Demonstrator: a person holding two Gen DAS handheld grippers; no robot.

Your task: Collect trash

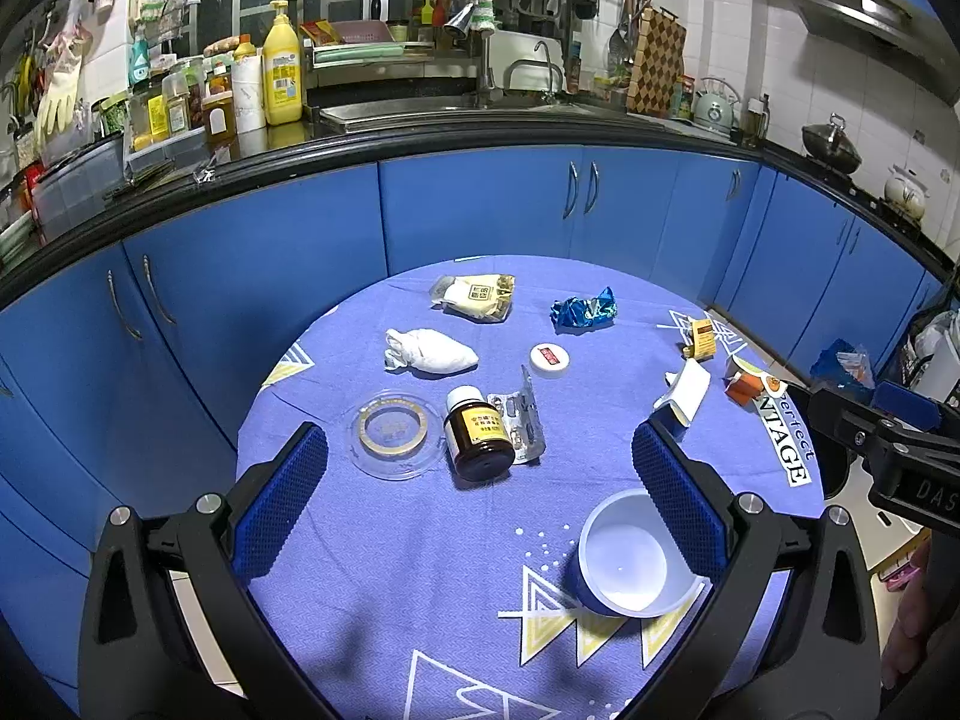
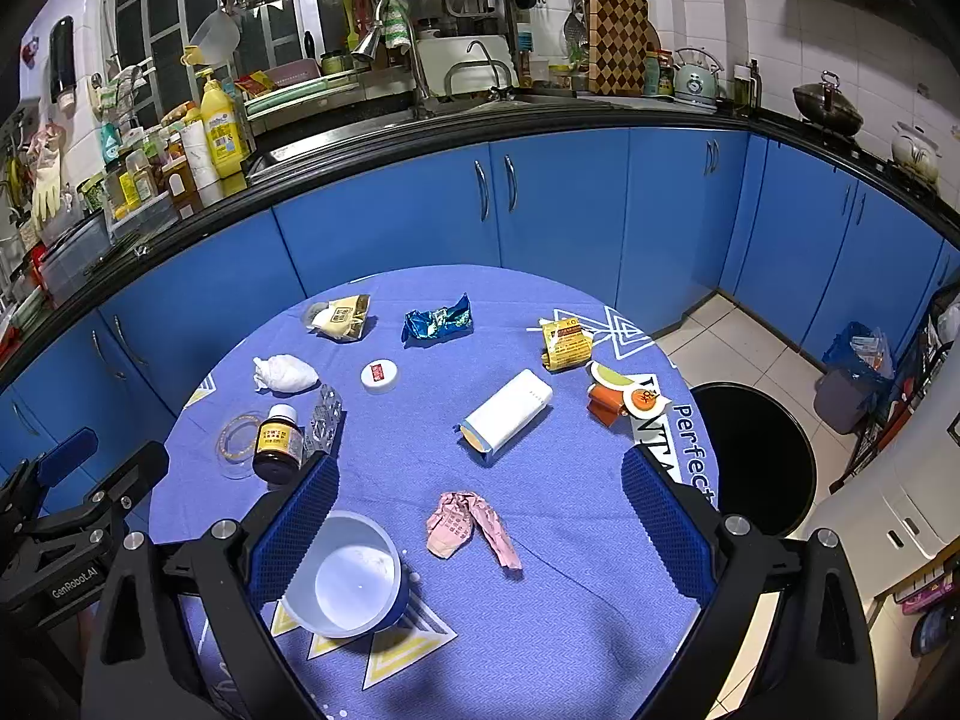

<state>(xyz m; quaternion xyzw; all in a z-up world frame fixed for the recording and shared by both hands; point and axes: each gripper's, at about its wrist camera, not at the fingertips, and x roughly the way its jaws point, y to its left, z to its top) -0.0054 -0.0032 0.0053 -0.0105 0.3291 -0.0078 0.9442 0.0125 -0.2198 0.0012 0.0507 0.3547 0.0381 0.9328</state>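
Note:
A round table with a purple cloth point(image 1: 420, 570) point(image 2: 570, 600) carries scattered trash. My left gripper point(image 1: 480, 462) is open above the near side, with a brown pill bottle point(image 1: 479, 433), a blister pack point(image 1: 523, 420) and a clear lid point(image 1: 393, 433) between its fingers' lines. A white cup point(image 1: 627, 558) lies by its right finger. My right gripper point(image 2: 480, 498) is open over a crumpled pink wrapper point(image 2: 471, 525). The white cup point(image 2: 354, 576) sits by its left finger. A white box point(image 2: 509, 414), blue foil point(image 2: 438, 321) and a yellow packet point(image 2: 565, 343) lie farther off.
A black round bin point(image 2: 756, 456) stands on the floor right of the table. Blue cabinets point(image 1: 480, 204) and a crowded black counter point(image 1: 420, 138) ring the far side. A white wad point(image 1: 429, 351), a white cap point(image 1: 549, 359), a beige pouch point(image 1: 477, 294) and an orange carton point(image 2: 618, 399) also lie on the cloth.

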